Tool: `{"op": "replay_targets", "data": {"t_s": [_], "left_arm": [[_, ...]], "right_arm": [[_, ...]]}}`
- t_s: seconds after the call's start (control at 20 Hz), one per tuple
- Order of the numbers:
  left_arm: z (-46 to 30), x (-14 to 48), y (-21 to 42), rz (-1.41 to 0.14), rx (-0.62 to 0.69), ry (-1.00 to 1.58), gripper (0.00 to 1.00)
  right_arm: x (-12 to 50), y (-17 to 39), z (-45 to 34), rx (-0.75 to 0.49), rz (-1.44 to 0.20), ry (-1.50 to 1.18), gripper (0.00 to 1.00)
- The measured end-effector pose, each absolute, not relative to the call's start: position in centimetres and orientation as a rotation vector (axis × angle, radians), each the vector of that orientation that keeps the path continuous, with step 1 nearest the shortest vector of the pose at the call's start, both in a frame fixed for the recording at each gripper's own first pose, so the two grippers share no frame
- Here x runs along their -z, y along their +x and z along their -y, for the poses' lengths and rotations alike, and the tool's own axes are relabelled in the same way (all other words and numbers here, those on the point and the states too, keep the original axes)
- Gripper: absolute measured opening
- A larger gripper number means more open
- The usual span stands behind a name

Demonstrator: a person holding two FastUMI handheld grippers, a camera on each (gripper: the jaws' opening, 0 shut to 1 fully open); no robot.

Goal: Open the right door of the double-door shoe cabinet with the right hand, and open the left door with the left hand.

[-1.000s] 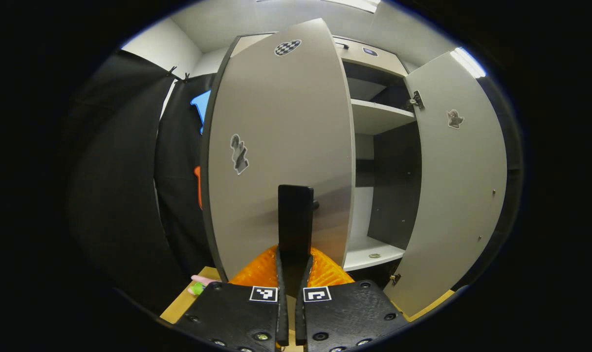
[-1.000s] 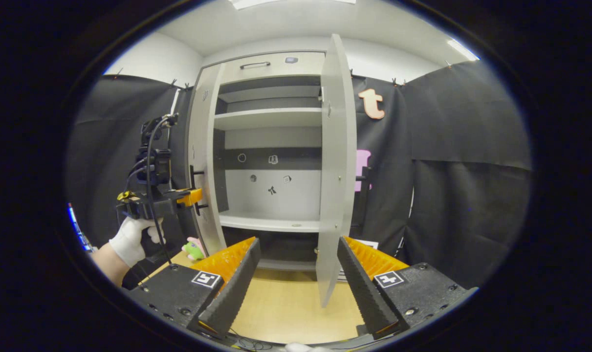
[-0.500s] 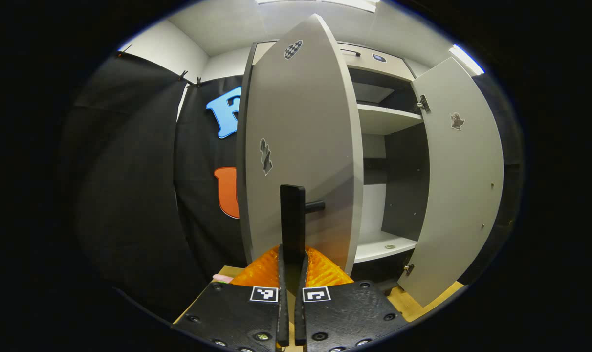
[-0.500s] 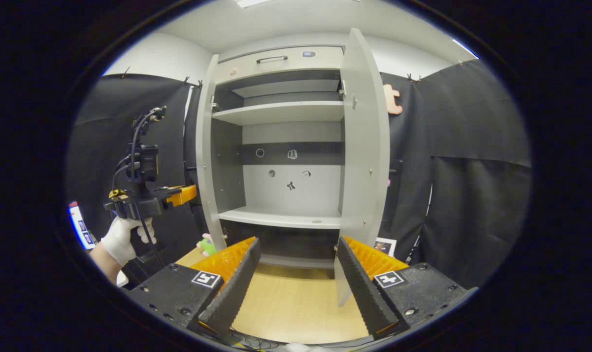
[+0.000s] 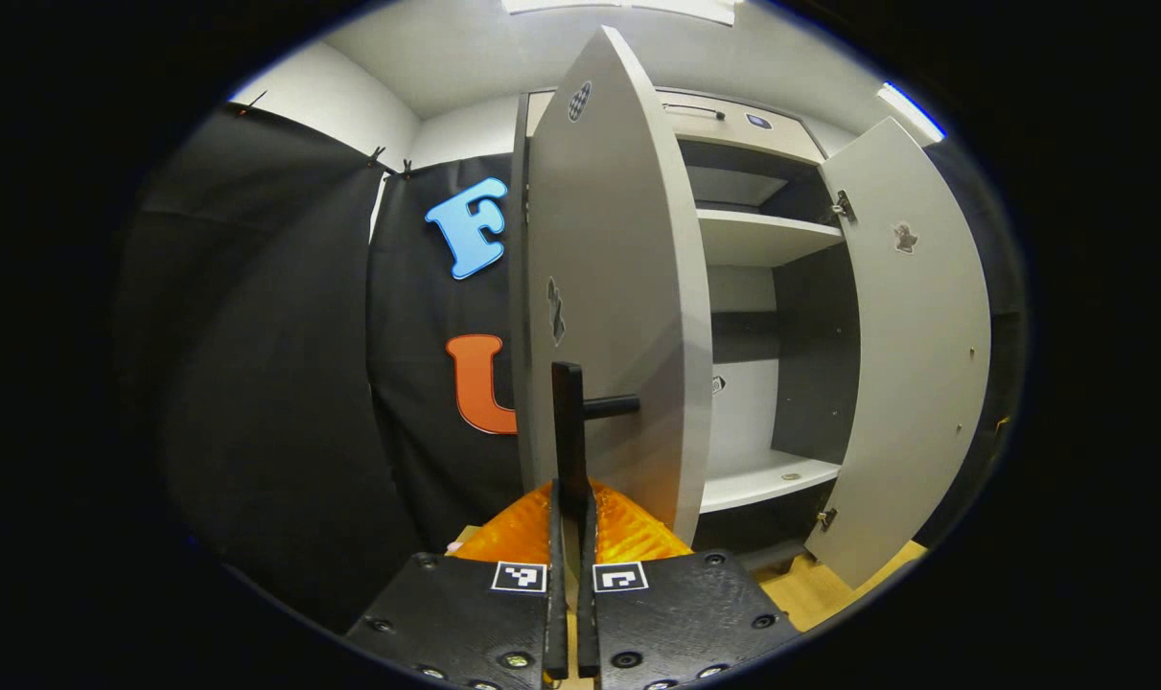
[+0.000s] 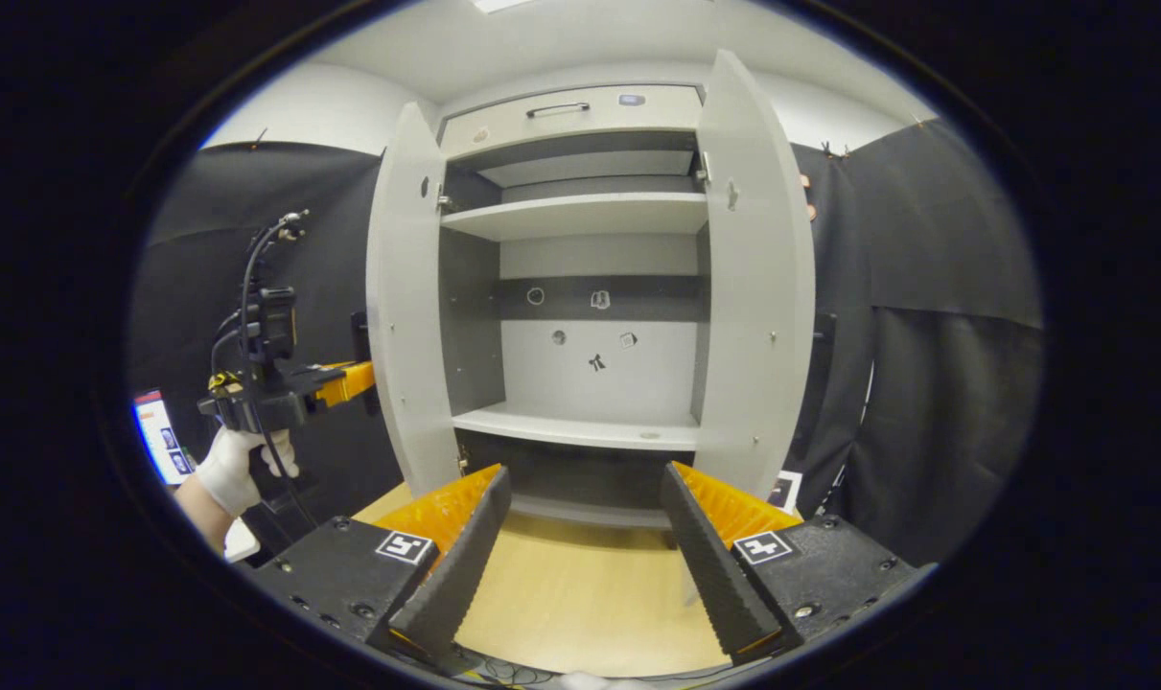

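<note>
left hand-held gripper (image 5: 568, 517): fingers sitting together, clamping the left door's handle (image 5: 568, 431); also showing far off at the left of the right gripper view (image 6: 350, 380), a gloved hand (image 6: 230, 465) holding it
right hand-held gripper (image 6: 580, 537): fingers standing wide apart, gripping nothing, hanging in front of the cabinet, pointing at the lower shelf
cabinet (image 6: 580, 110): standing against the booth wall, both doors hanging open, inside looking bare apart from small stickers on the back panel
left door (image 5: 618, 287): swinging out toward the left hand-held gripper, showing almost edge-on in the left gripper view; in the right gripper view (image 6: 403, 316) its inner face is showing
right door (image 6: 757, 287): standing open, well apart from the right hand-held gripper; in the left gripper view (image 5: 911, 345) sitting at the right with a small sticker near its top
handle: dark upright bar on a short post, sticking out of the left door's front
shelves (image 6: 580, 216): upper one and lower one (image 6: 580, 428) both showing between the doors
floor (image 6: 580, 599): light wood, lying under the right hand-held gripper in front of the cabinet
</note>
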State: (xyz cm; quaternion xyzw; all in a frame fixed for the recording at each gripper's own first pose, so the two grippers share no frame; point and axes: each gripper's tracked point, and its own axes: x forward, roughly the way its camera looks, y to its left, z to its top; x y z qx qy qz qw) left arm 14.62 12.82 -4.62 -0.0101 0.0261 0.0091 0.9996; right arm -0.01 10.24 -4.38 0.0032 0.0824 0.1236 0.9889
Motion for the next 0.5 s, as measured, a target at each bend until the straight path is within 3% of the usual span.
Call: {"op": "replay_targets", "data": {"t_s": [0.5], "left_arm": [[-19.9, 4.3, 14.9, -0.040, -0.018, -0.059, 0.00]], "right_arm": [[4.3, -0.3, -12.8, -0.295, -0.171, -0.006, 0.99]]}}
